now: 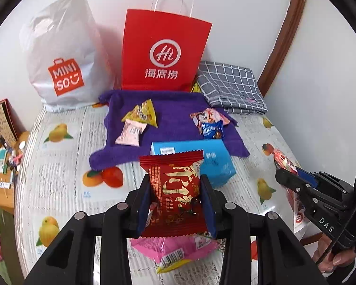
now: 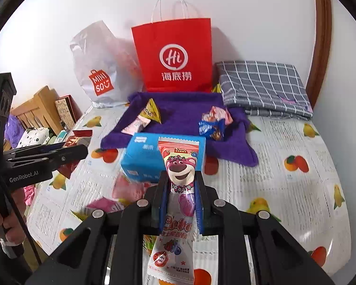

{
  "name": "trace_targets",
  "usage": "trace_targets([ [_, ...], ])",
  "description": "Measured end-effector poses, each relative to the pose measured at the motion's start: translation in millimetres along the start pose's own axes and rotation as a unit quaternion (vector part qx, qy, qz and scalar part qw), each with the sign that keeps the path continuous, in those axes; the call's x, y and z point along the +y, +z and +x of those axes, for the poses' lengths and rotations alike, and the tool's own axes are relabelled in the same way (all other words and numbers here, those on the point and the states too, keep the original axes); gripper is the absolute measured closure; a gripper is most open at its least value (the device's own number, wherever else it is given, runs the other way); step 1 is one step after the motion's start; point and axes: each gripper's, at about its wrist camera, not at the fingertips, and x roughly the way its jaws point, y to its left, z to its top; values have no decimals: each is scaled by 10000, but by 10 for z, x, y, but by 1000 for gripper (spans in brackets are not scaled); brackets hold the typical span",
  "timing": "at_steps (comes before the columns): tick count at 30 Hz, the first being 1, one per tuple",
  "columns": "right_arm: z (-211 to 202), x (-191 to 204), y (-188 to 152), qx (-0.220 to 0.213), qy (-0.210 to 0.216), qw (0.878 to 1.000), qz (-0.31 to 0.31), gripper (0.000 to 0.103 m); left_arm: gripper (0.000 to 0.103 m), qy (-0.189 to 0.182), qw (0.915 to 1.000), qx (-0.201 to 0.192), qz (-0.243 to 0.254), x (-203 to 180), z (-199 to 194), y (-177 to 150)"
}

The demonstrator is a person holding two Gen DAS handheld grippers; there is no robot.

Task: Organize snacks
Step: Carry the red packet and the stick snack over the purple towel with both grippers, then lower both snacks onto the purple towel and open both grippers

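A: So both hands are loaded?

B: Yes. The left gripper [image 1: 175, 190] has its fingers clamped on a red snack packet [image 1: 175, 187]; the right gripper [image 2: 181, 197] is pinched tight on a pink bear-print lollipop packet [image 2: 179, 182]. Both are off the counter [image 2: 284, 190], probably bound for the red paper bag [image 2: 175, 54] standing open beyond the fingers.

A: What's left?

B: Ahead of the fingers, a blue box [image 2: 142, 159], then loose snacks on a purple towel [image 1: 175, 121]. Below the left fingers, a pink packet [image 1: 175, 249].

A: And the room?

B: Fruit-print cover, white wall, a white plastic bag [image 1: 64, 54] left of the red one, folded checked cloth [image 2: 263, 87] to its right.
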Motion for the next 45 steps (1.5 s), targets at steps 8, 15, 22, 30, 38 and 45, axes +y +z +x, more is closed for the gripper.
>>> trace_targets([
  [8, 162, -15, 402, -139, -36, 9999, -13, 83, 66, 31, 9999, -141, 51, 22, 113, 404],
  [15, 482, -124, 742, -149, -89, 9998, 32, 83, 66, 39, 9998, -186, 28, 105, 375, 745],
  [22, 872, -236, 961, -94, -143, 9998, 87, 83, 66, 73, 9999, -131, -41, 274, 684, 1003],
  [30, 1226, -345, 1090, -22, -149, 9997, 172, 83, 66, 32, 9999, -119, -93, 397, 970, 1224],
  [38, 1588, -424, 1143, 124, -100, 9996, 227, 83, 66, 134, 9996, -15, -233, 611, 1267, 1203],
  [45, 1884, -461, 1089, 307, -31, 9992, 256, 83, 66, 140, 9987, 186, -449, 766, 1526, 1175],
])
